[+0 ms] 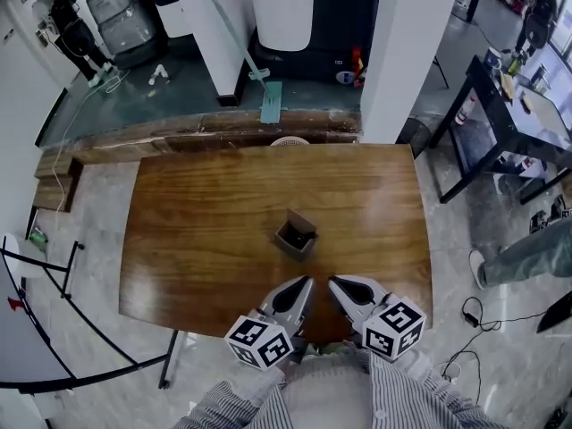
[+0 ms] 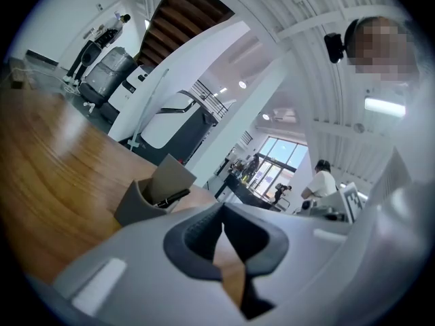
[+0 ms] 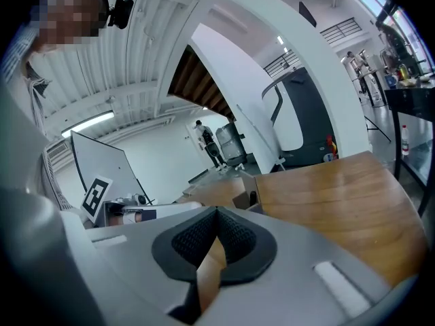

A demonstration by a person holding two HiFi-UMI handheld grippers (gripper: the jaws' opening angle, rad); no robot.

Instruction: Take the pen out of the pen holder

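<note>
A small grey pen holder (image 1: 296, 234) with a raised back flap stands near the middle of the wooden table (image 1: 197, 231). In the left gripper view the pen holder (image 2: 139, 206) sits ahead and to the left, with a black pen (image 2: 172, 197) lying slanted across its mouth. The right gripper view catches only a corner of the pen holder (image 3: 250, 199) over the jaws. My left gripper (image 1: 306, 282) and right gripper (image 1: 333, 282) hover side by side over the table's near edge, short of the holder. Both the left gripper (image 2: 222, 210) and the right gripper (image 3: 217, 213) are shut with nothing between the pads.
White pillars (image 1: 402, 52) and a mop (image 1: 270, 101) stand beyond the table's far edge. A black table (image 1: 509, 123) with clutter is at the right, with a person's leg and shoe (image 1: 509, 257) near it. A metal rack (image 1: 54, 329) stands at the left.
</note>
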